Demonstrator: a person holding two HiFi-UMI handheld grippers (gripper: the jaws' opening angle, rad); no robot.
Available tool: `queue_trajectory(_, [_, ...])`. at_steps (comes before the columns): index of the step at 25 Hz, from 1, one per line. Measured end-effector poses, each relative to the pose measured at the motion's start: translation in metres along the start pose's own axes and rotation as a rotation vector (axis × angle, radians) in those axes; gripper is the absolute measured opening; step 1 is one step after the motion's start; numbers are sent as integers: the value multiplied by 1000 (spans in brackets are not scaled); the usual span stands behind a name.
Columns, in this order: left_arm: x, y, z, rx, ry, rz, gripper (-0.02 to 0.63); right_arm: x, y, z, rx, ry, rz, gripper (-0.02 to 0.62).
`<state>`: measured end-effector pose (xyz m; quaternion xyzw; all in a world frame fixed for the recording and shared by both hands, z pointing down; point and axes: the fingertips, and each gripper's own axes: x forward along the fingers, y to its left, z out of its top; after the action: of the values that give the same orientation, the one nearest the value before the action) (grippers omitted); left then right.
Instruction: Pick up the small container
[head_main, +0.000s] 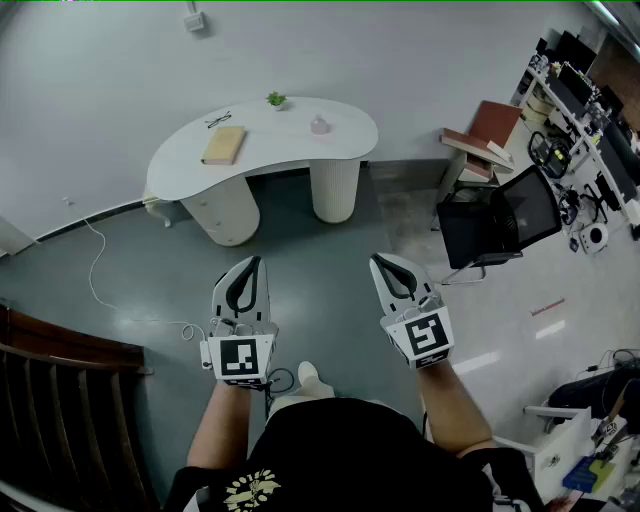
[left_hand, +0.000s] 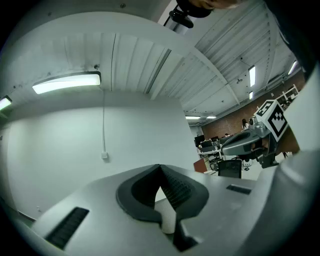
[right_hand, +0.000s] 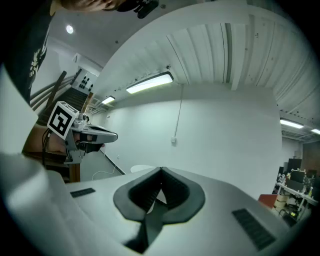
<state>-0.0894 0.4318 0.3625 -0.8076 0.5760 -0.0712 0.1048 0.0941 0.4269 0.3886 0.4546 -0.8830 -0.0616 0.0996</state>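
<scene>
Small container, pale pink, is seen standing on the right part of a white kidney-shaped table at the far side of the room, well apart from both grippers.

At the near left, dark wooden railings are seen. A white cable is laid across the grey floor from the far wall toward the person. On the table, from left to right, a tan notebook, a pair of glasses just beyond it, a small green plant and the container are set out. To the right of the table, a black chair is placed, with crowded desks at the far right.

In the foreground, the left gripper and the right gripper are held side by side above the floor and pointed toward the table. The jaws of each are brought together at the tips, and nothing is held between them.
</scene>
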Motion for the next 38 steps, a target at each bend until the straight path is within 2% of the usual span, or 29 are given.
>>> queue_trajectory(3, [12,16,-4,-17,-22,-20,5,22,4,1,-3,10,-3,29])
queue_trajectory(11, [37,57,-10,35,-51,-24,5,70,10,7,41,3,-8,31])
queue_trajectory(14, [46,64,-26,31,-10,-89,5,85,15,7,40,19,-18,31])
queue_trajectory(17, [51,69,-33,2,-6,-150,5,95,19,13,29,15,-36,32])
queue_trajectory(24, [48,71,-27,12,-80,-212,5,89,19,16,-11,60,-97,32])
queue_trajectory(28, [50,77,-35,-17,-79,-209,5,90,19,15,-12,81,-99,32])
queue_trajectory(34, [52,81,-40,-20,-62,-192,5,93,14,11,-3,48,-102,35])
queue_trajectory(36, [54,84,-40,-24,-50,-190,5,99,13,6,11,53,-81,79])
queue_trajectory(38, [58,89,-40,-27,-39,-182,5,107,11,-1,34,64,-59,169])
